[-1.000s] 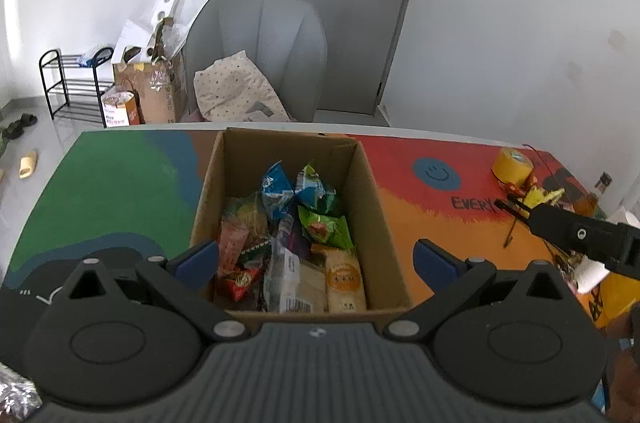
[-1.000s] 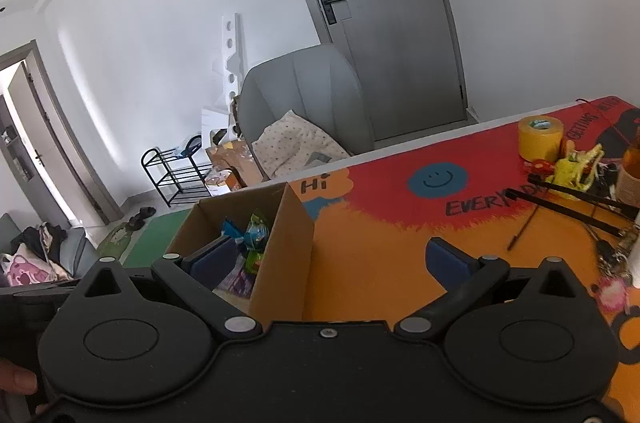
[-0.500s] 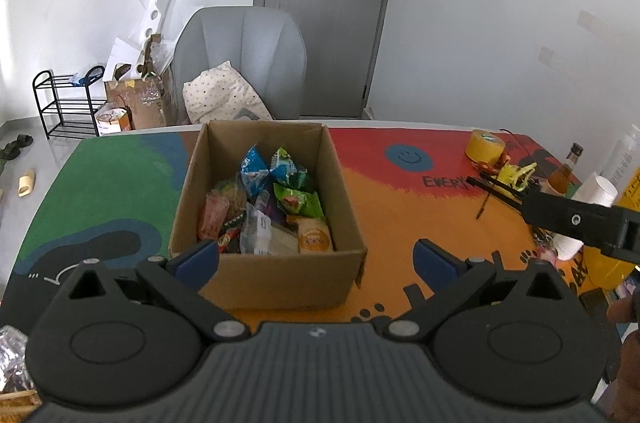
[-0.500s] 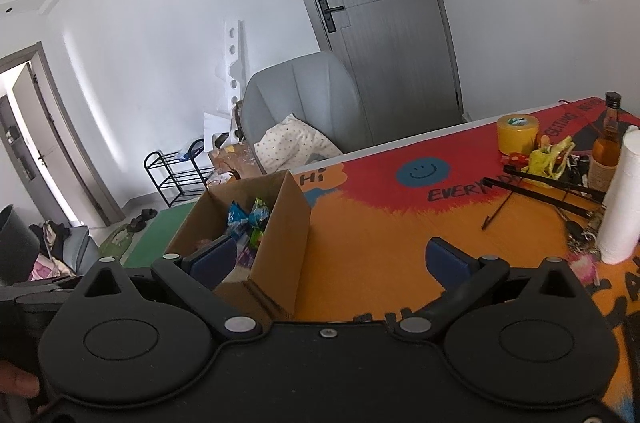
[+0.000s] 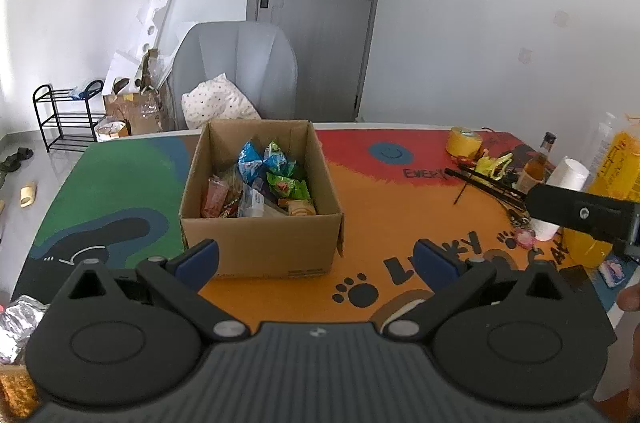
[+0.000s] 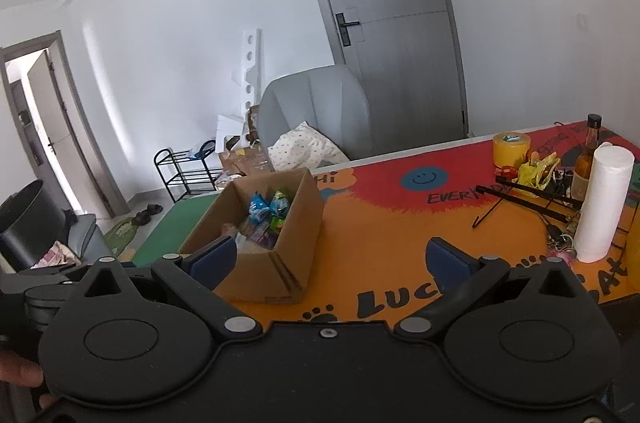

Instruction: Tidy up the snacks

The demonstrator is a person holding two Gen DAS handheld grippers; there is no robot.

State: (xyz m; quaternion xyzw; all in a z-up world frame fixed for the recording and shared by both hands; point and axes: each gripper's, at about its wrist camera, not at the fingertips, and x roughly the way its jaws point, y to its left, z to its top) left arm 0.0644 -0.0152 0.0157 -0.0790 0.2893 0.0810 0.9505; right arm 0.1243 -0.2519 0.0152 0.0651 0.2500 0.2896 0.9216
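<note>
Right now both tools are empty: the left hand-held gripper [image 5: 316, 259] and the right hand-held gripper [image 6: 332, 259] hang with jaws spread wide, short of the cardboard box [image 5: 260, 219] on the table [image 5: 400, 215]. The snacks [image 5: 260, 183] lie heaped inside. Reaching in, a finger could catch the box wall and shove it, or pinch several crinkly packets at once.

Home: armchair [image 5: 240, 63], shoe rack [image 5: 64, 115].

Yellow tape roll [image 5: 464, 142], paper towel roll [image 6: 604, 209], grey armchair [image 5: 236, 63], possibly sauce bottle [image 6: 587, 157].
</note>
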